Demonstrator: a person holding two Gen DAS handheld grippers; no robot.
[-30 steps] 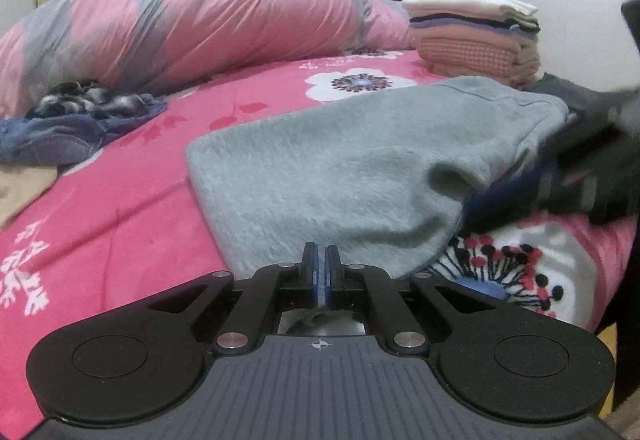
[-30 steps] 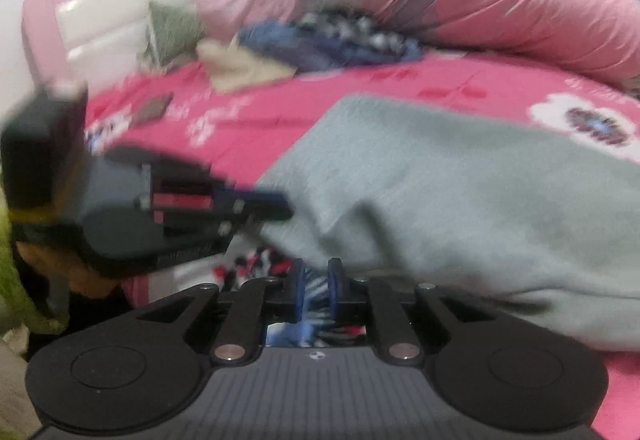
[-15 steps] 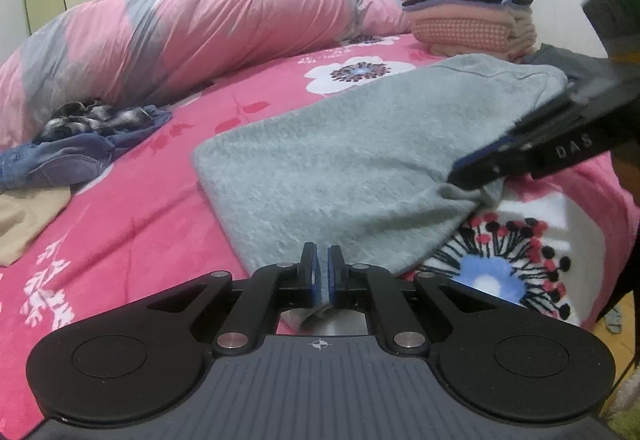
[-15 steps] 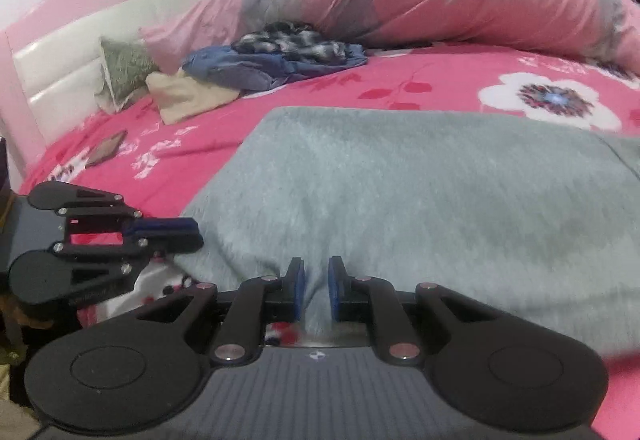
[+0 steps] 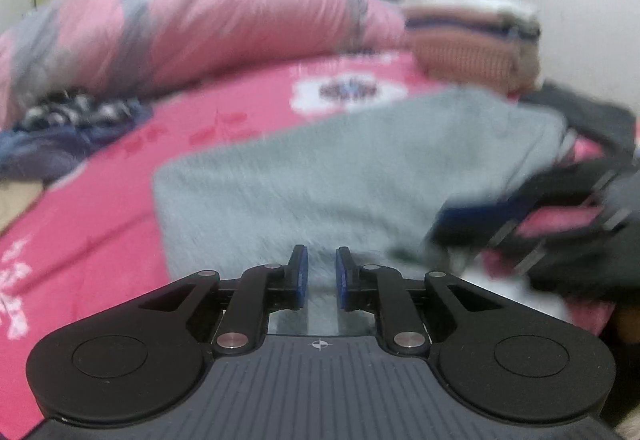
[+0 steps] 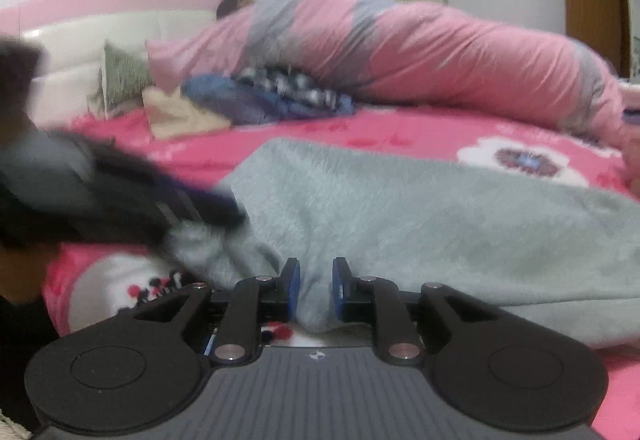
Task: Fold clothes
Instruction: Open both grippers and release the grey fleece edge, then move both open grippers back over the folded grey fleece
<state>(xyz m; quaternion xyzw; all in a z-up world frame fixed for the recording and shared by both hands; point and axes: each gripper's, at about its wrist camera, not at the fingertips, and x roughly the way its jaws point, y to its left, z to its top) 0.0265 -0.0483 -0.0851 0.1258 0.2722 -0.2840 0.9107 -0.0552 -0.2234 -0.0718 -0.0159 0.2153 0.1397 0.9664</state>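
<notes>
Loose clothes: a dark blue and patterned heap (image 5: pixel 68 128) is lying far ahead and to the left of the left fingers, looking unfolded.
Left gripper (image 5: pixel 318 276): its fingers are standing slightly parted, with grey fabric showing in the gap; whether they are pinching it, I cannot tell.
Grey garment (image 5: pixel 340 176): a fuzzy grey piece is lying spread on the pink bedspread (image 5: pixel 100 224), its near edge sitting right at both sets of fingertips and the rest stretching ahead.
Right gripper (image 6: pixel 316 290): its fingers are standing a little apart with a hanging fold of the grey garment (image 6: pixel 420 224) between them; a firm grip is not clear.
Folded stack (image 5: pixel 472 40): several neatly folded pieces are sitting ahead and to the right of the left fingers.
Progress: some clothes are lying folded already; the grey piece is looking mid-fold, and the loose heap is seemingly waiting.
</notes>
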